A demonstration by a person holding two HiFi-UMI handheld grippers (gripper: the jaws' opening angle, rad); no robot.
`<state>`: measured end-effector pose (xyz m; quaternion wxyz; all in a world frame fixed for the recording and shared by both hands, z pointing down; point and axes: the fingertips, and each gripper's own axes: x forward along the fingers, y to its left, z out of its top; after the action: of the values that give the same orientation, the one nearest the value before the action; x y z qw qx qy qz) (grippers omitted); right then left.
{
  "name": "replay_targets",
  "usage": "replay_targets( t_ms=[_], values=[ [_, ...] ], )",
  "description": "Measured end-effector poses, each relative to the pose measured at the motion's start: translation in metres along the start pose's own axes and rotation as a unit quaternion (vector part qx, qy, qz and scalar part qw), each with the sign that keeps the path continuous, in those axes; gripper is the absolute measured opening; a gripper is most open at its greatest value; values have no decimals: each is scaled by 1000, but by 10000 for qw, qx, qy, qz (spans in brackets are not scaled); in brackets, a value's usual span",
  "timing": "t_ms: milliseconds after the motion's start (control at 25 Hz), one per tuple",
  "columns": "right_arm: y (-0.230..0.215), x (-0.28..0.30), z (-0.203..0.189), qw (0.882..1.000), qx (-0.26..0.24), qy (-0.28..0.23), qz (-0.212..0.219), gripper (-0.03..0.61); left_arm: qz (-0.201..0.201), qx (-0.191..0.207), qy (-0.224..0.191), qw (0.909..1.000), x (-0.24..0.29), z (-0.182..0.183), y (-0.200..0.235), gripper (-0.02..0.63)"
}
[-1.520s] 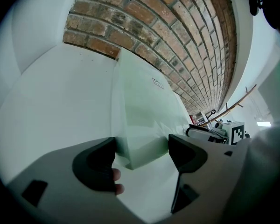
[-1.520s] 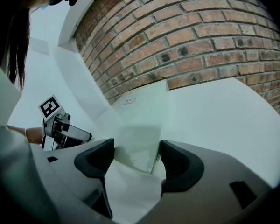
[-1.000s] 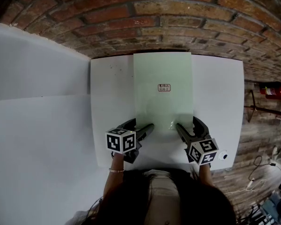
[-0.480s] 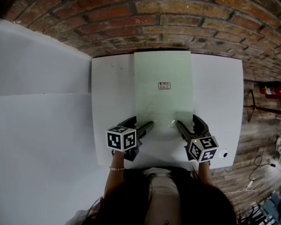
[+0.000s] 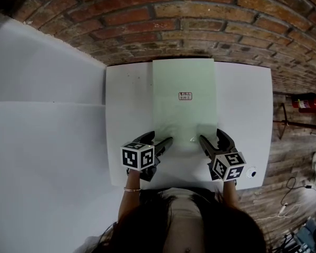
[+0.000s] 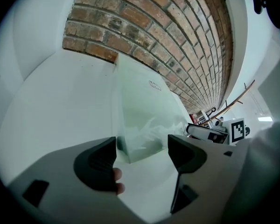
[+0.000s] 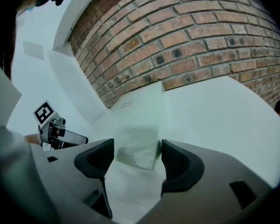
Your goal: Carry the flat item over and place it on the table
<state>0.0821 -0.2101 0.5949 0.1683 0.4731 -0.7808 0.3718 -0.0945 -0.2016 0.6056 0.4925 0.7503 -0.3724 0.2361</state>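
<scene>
Brick wall (image 5: pixel 200 15) runs behind a white table (image 5: pixel 242 104), with plain white panels (image 5: pixel 42 141) to the left. On the table lies a pale green sheet (image 5: pixel 184 115), flat, its far edge at the wall. The left gripper (image 5: pixel 159 139) and right gripper (image 5: pixel 210 135) sit at its near corners, jaws spread wide, gripping nothing.

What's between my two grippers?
Only the near edge of the green sheet, on the white table, separates left gripper and right gripper, per the head view.
</scene>
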Motion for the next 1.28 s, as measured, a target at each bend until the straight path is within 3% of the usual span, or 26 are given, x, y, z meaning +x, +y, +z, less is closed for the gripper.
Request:
replay_targets(
  t_ms=[1040, 1280],
  values=[
    [20, -29, 13, 9983, -429, -390, -12, 337, 220, 284, -510, 9981, -35, 6, -12, 297],
    [26, -38, 18, 9972, -524, -537, -66, 283, 280, 446, -644, 9965, -44, 7, -19, 267]
  ],
)
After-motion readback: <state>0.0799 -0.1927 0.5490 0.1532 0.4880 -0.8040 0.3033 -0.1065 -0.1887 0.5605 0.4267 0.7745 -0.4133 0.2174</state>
